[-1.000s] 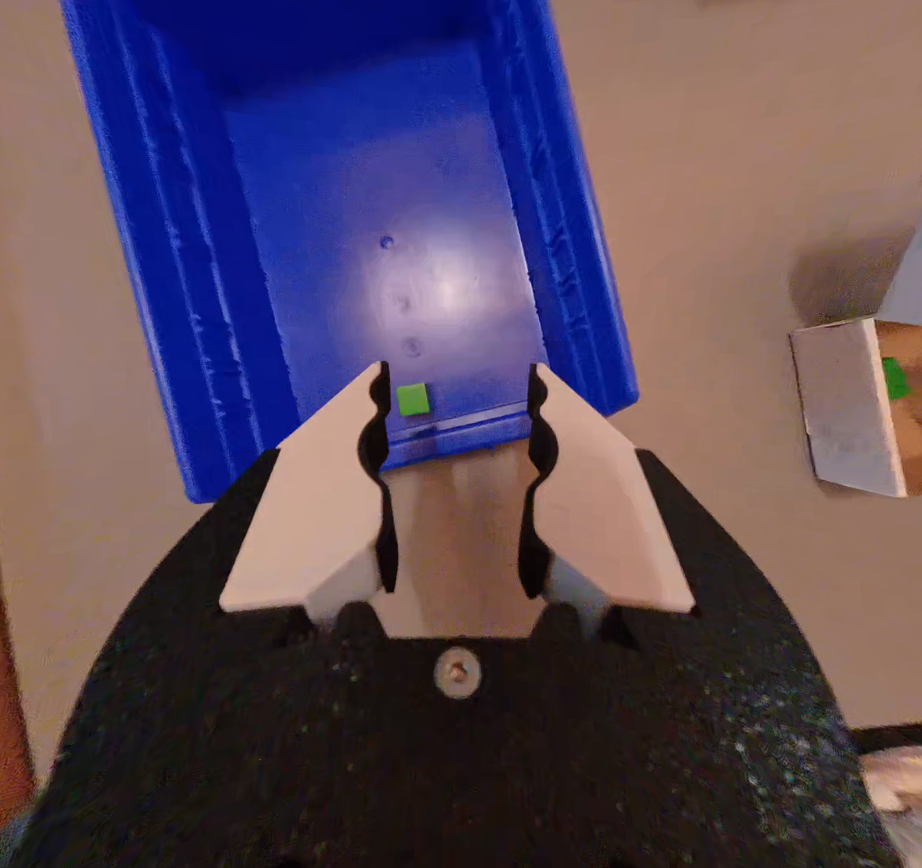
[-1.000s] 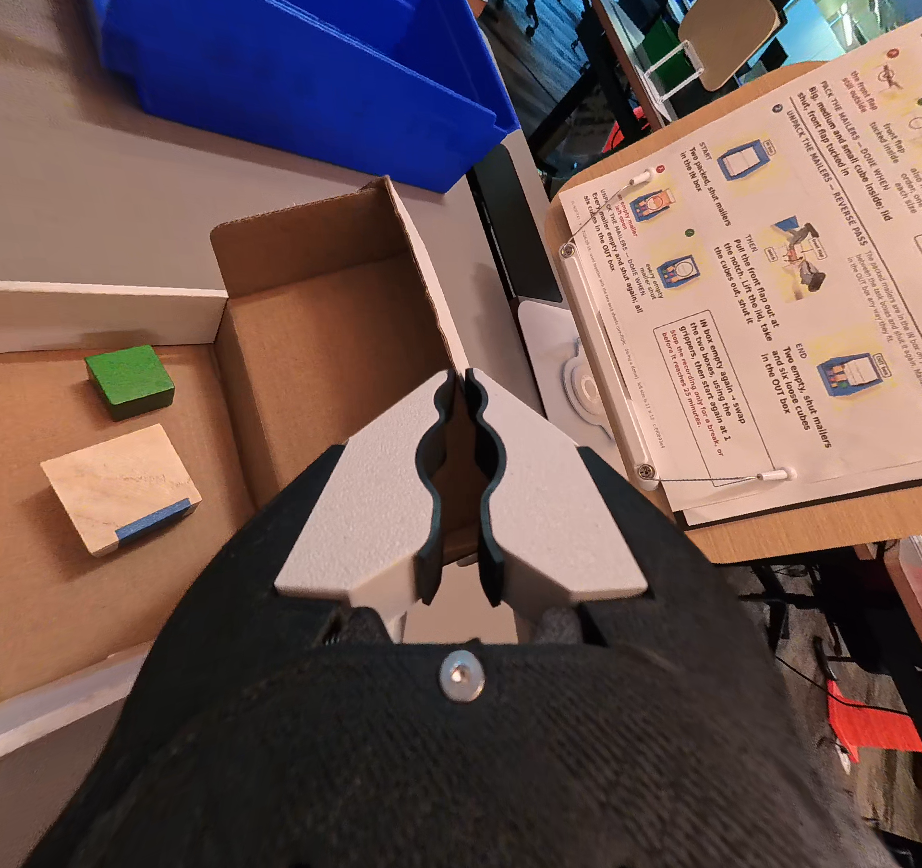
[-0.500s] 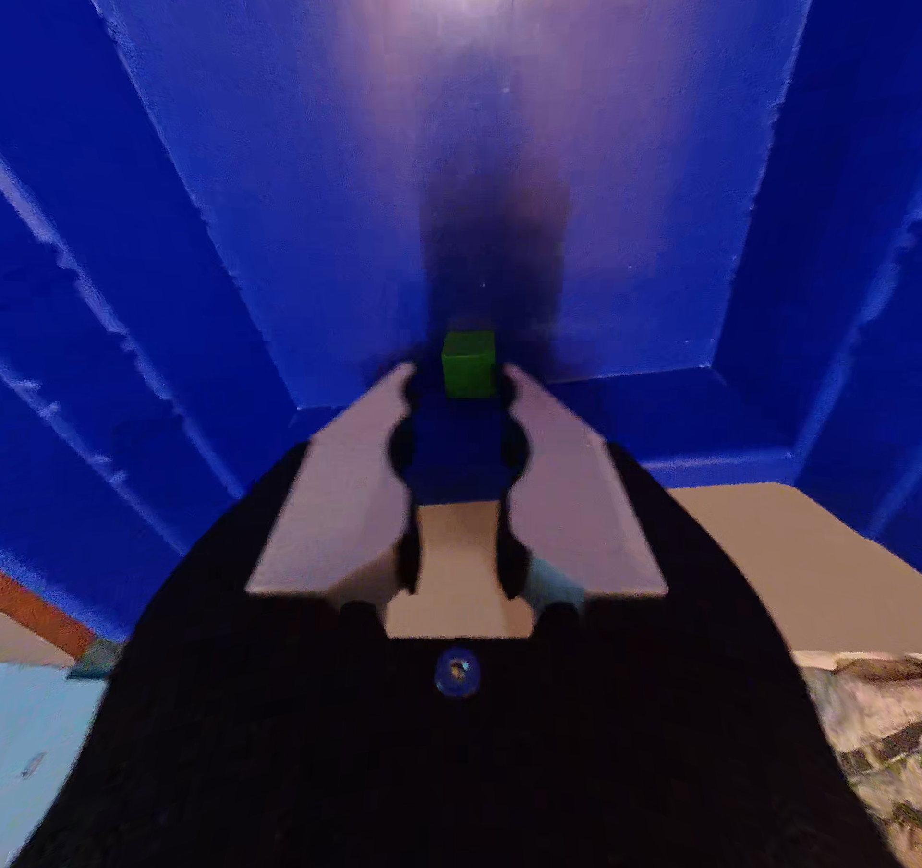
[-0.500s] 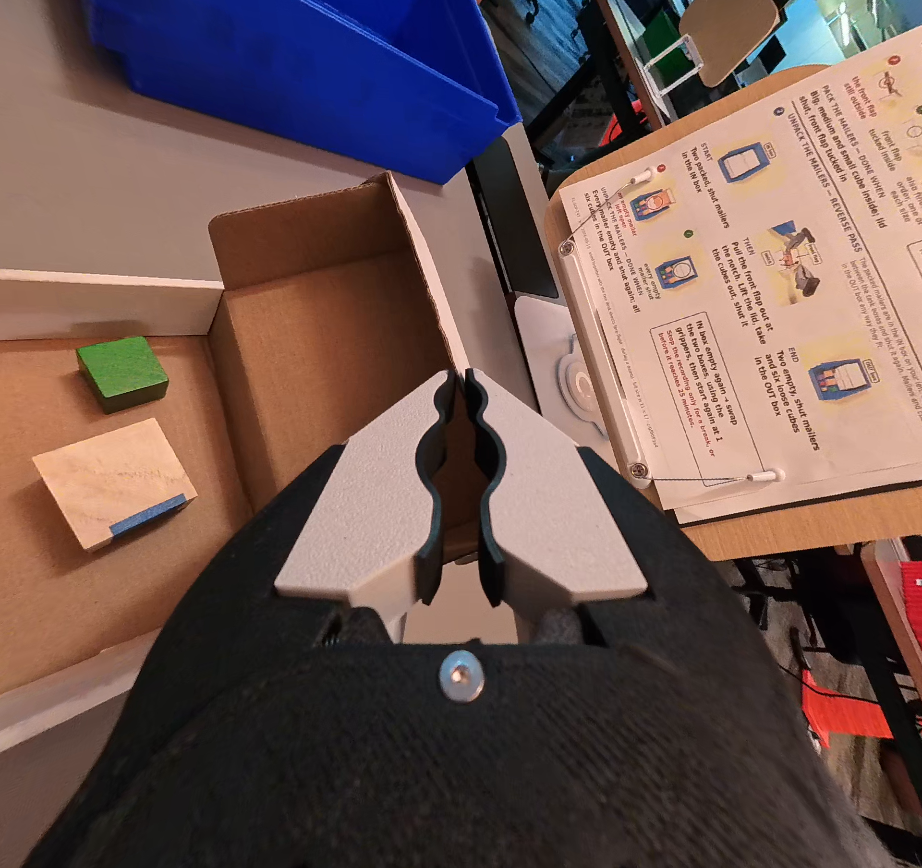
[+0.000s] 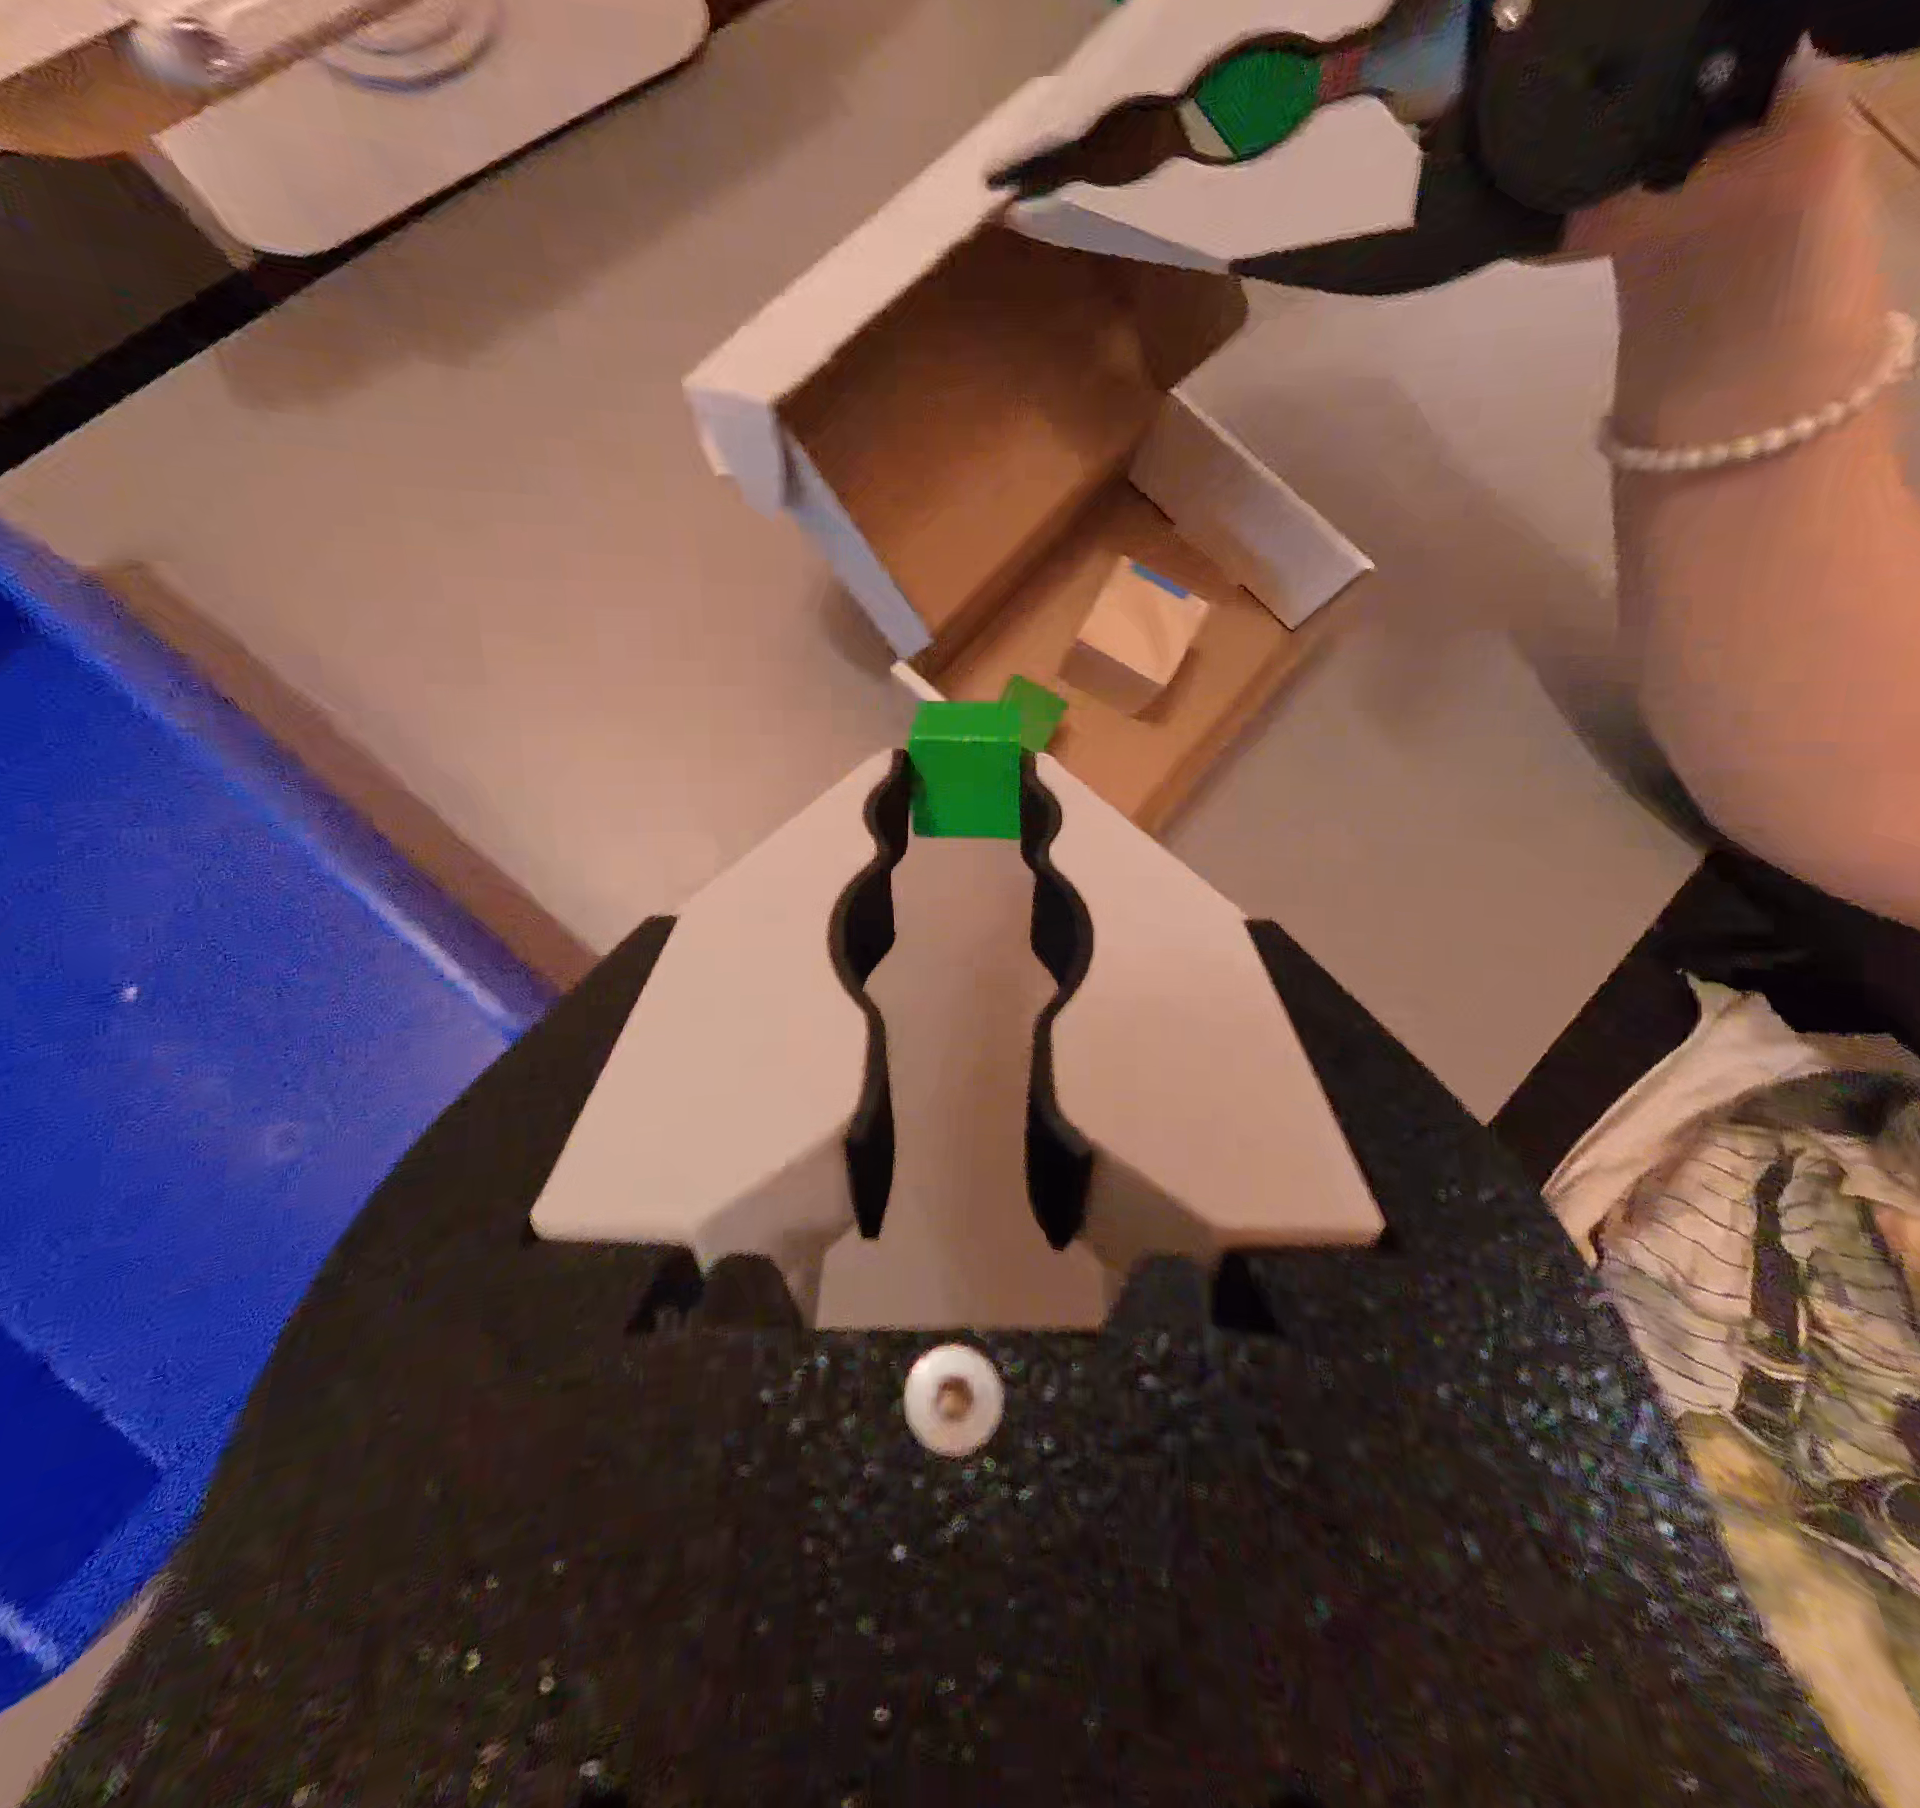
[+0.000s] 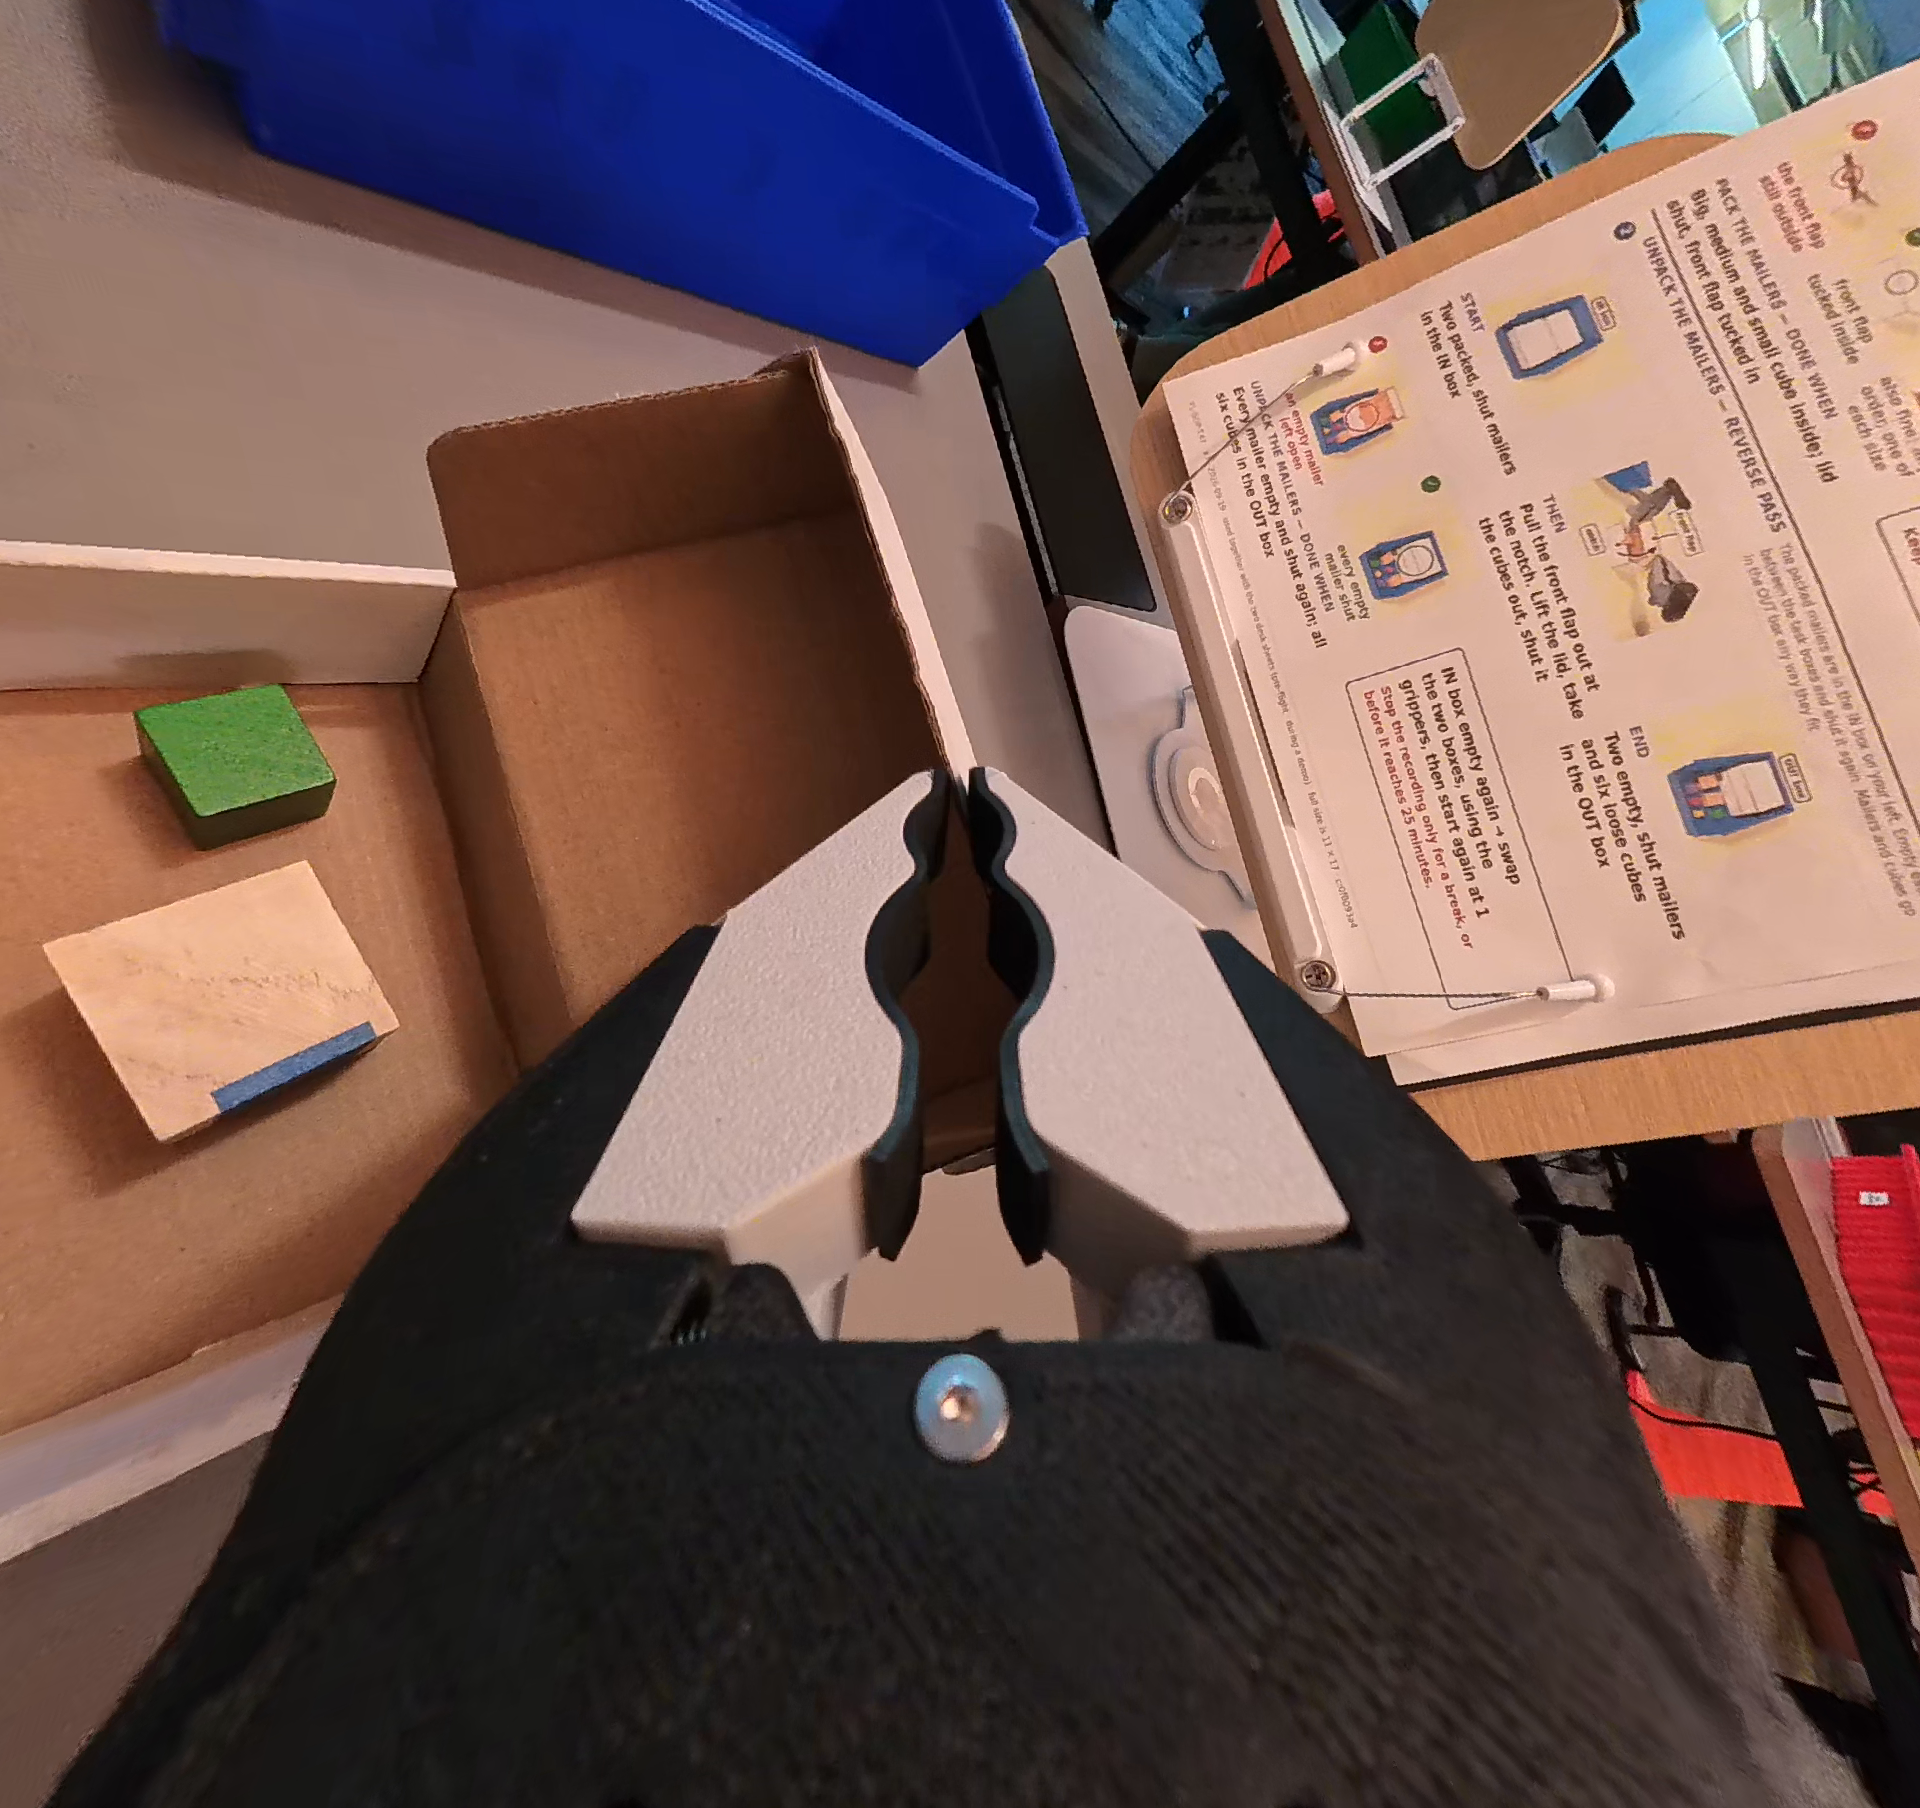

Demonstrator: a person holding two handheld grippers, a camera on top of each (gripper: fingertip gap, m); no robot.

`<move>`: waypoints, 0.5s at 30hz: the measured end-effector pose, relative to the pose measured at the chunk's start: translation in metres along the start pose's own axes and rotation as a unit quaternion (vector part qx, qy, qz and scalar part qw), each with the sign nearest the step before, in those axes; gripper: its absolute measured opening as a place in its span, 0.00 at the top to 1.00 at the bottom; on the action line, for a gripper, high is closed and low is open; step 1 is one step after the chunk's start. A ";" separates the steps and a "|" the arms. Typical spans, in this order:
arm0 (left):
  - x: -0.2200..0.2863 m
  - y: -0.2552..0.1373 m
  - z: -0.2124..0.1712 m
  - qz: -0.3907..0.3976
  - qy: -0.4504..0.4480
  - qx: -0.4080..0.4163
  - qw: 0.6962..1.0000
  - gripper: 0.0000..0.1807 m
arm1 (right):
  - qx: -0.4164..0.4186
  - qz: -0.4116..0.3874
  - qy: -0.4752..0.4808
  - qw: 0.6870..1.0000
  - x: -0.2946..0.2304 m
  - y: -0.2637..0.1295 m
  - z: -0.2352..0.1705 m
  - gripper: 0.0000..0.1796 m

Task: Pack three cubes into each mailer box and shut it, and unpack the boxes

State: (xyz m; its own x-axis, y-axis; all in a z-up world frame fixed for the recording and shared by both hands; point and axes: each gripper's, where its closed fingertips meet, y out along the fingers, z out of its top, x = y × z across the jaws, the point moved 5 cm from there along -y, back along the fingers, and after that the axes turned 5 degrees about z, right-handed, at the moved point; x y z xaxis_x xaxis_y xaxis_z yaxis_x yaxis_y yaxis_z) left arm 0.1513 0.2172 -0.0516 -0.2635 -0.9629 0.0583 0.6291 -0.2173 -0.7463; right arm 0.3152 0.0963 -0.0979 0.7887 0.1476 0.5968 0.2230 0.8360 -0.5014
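Note:
My left gripper (image 5: 964, 771) is shut on a small green cube (image 5: 962, 788) and holds it in the air just short of the open mailer box (image 5: 935, 470). In the box lie a larger green cube (image 6: 234, 761) and a pale wooden cube with a blue stripe (image 6: 218, 995); both also show in the left wrist view, the green one (image 5: 1039, 709) and the wooden one (image 5: 1138, 631). My right gripper (image 6: 958, 784) is shut on the edge of the box's raised lid flap (image 6: 665, 636) and holds it up. It also shows in the left wrist view (image 5: 1013, 179).
A blue bin (image 5: 156, 1083) stands left of the box; it also shows in the right wrist view (image 6: 582, 96). An instruction sheet on a wooden board (image 6: 1558, 636) lies to the right. A person's forearm with a bracelet (image 5: 1766, 428) is at the right.
My left gripper dropped into the blue bin, closed on the small green cube, and carried it out to the mailer box. The right gripper kept its hold on the lid flap.

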 end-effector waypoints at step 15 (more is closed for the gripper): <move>0.071 0.114 -0.027 -0.017 0.075 -0.033 0.996 0.64 | 0.007 -0.004 -0.010 1.000 0.000 -0.003 0.007 0.99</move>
State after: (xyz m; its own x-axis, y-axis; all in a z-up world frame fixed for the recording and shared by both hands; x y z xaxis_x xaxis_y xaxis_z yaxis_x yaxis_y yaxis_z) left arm 0.1847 0.1282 -0.1502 -0.3936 -0.9192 -0.0116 0.5693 -0.2338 -0.7882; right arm 0.3102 0.0972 -0.0920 0.7751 0.1524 0.6132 0.2205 0.8443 -0.4885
